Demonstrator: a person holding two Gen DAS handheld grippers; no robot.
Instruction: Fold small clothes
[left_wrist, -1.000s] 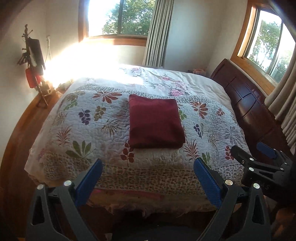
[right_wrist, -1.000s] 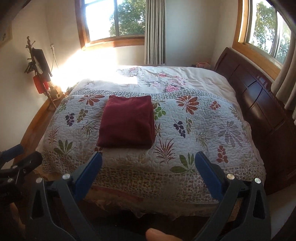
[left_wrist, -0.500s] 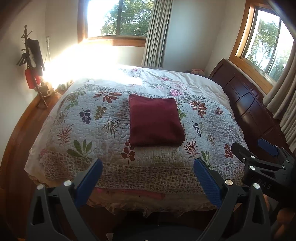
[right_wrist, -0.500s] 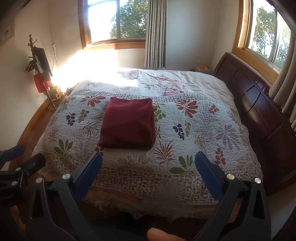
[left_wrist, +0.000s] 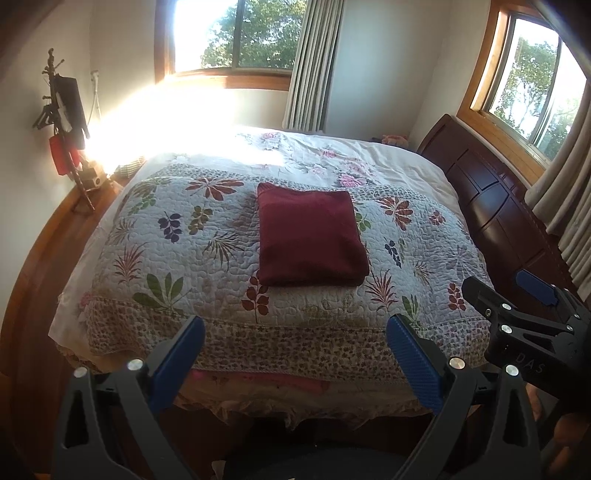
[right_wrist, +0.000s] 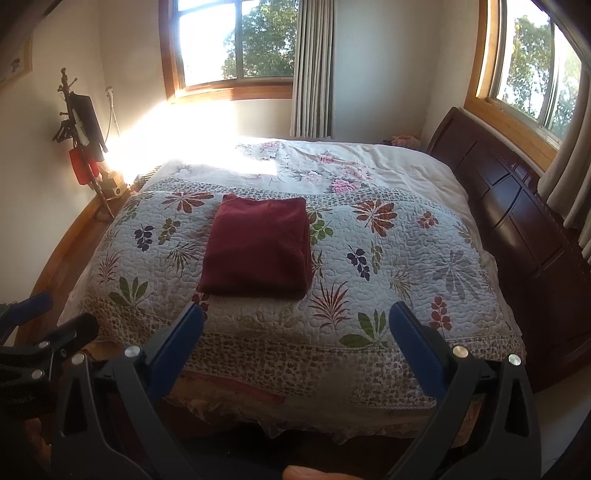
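A: Two grippers noted, both held off the near edge of the bed (left_wrist: 436, 173), neither touching cloth.

B: Left gripper (left_wrist: 295, 343)?

A: Spread wide, blue pads (left_wrist: 413, 363) well apart, nothing between them. Hanging short of the quilt's hem.

B: Right gripper (right_wrist: 295, 332)?

A: Same: jaws gaping, empty. Seen also from the left wrist view at the right edge (left_wrist: 532, 317), black frame, blue tip, fingers parted.

B: Garment location?

A: One dark red folded garment (left_wrist: 310, 236) lying flat on the floral quilt (left_wrist: 177, 258), roughly mid-bed, somewhat toward the near edge. Neat rectangle, layered fold edge facing the cameras. From the right wrist view (right_wrist: 258, 247), left of centre, well apart from both sets of fingers.

B: Quilt detail?

A: Pale, stitched, printed with leaves and sprays in red, green, navy; small-print border along the near hem. Cream flowered sheet (right_wrist: 369, 166) beyond it, toward the far wall.

B: Surroundings?

A: Dark wooden headboard (right_wrist: 517, 206) along the right. Window (left_wrist: 236, 33) in the far wall, striped curtain (left_wrist: 314, 62) beside it, trees outside. Second window (right_wrist: 535, 62) above the headboard. Strong sun patch on the far-left corner of the bed and the wall. Coat stand (left_wrist: 66, 122) in the left corner, dark and red items hanging.

B: Person?

A: Only a fingertip (right_wrist: 306, 472) at the bottom of the right wrist view.
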